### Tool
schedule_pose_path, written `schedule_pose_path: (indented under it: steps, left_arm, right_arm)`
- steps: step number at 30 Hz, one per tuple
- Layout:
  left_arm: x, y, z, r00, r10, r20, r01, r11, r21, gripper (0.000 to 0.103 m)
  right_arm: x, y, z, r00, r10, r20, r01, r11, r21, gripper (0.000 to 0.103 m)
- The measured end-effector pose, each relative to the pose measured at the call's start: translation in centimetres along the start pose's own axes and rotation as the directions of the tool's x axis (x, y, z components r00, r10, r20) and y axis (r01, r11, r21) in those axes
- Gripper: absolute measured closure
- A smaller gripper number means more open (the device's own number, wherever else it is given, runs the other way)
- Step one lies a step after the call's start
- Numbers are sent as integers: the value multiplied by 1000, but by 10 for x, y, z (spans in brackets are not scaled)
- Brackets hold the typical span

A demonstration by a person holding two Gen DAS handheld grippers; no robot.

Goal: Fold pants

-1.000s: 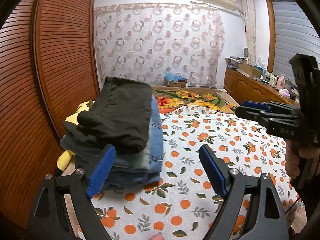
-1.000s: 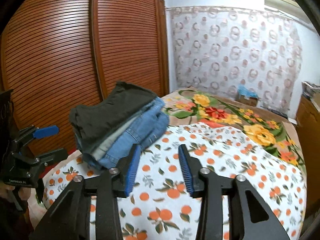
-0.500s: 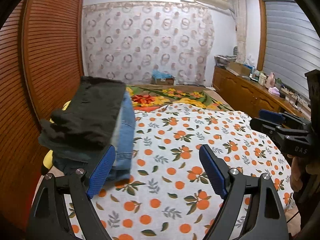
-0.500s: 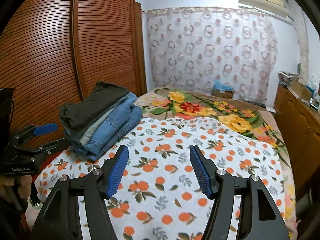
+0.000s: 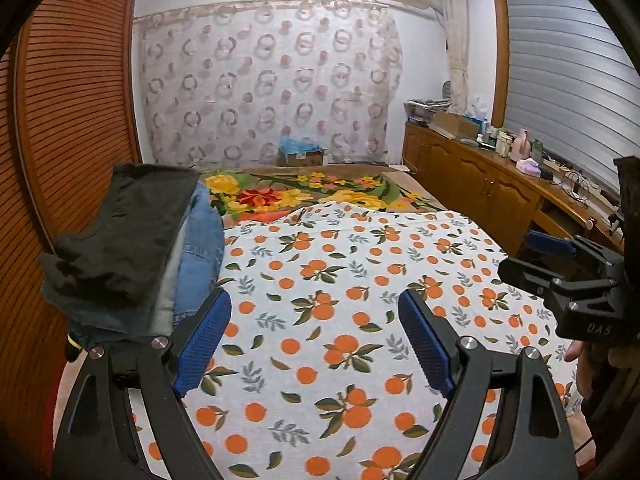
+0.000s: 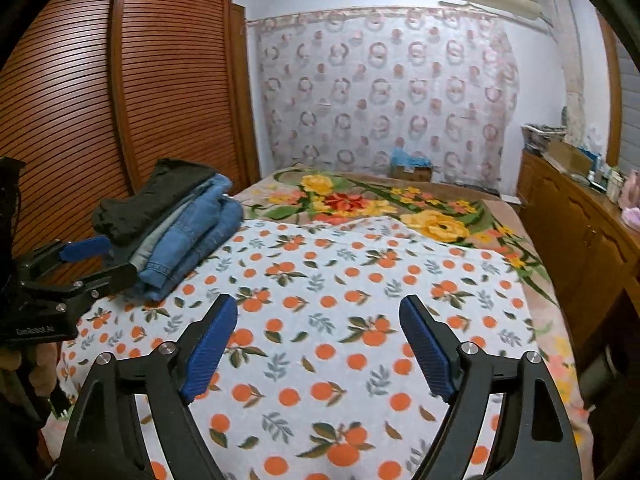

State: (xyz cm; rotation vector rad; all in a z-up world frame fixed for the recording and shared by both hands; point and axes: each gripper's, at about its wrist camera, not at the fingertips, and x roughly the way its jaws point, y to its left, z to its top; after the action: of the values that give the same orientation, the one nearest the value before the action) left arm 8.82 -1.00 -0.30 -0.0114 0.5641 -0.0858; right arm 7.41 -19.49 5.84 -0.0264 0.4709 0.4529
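A stack of folded pants (image 5: 136, 248), dark ones on top of blue jeans, sits at the bed's left edge; the right wrist view shows the same stack (image 6: 176, 224). My left gripper (image 5: 316, 340) is open with nothing between its blue pads, just right of the stack. Over the orange-print sheet (image 6: 340, 320) my right gripper (image 6: 318, 344) has its jaws opening wide, with nothing between them. Each gripper also appears in the other's view: the right gripper (image 5: 536, 256) at the right edge, the left gripper (image 6: 92, 260) beside the stack.
A floral blanket (image 5: 304, 192) covers the far half of the bed. Slatted wooden wardrobe doors (image 6: 120, 100) stand along the left. A wooden sideboard (image 5: 492, 184) with clutter runs along the right, and a cardboard box (image 5: 302, 154) sits by the curtained far wall.
The right gripper's jaws have spread from nearly shut to wide. Both views have swung right, so the pants stack has slid towards the left of each frame.
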Motion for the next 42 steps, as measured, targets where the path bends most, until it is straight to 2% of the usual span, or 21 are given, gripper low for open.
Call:
schedule_pose_path:
  steps: [10,25,33,42]
  left_arm:
    - [-14,-13,14,999,-6,43,6,1000,5,17]
    - [-57,-19,31,991,-4,132,0,1000,26,17]
    - [-72,-22,38,986,3,168,-11,999,45,17]
    - [-78,-19,37,983,7,183,-12,1000,26,17]
  right_arm:
    - [-18,4,1,997,-68,30,67,997,29,13]
    - [-60,23,-3,981,-115,156,110,993,37,13]
    - [-67,25,-14,971,-140,194,132,990,53,13]
    - [-70,23,-16,963,-164,212,153,986,67,12]
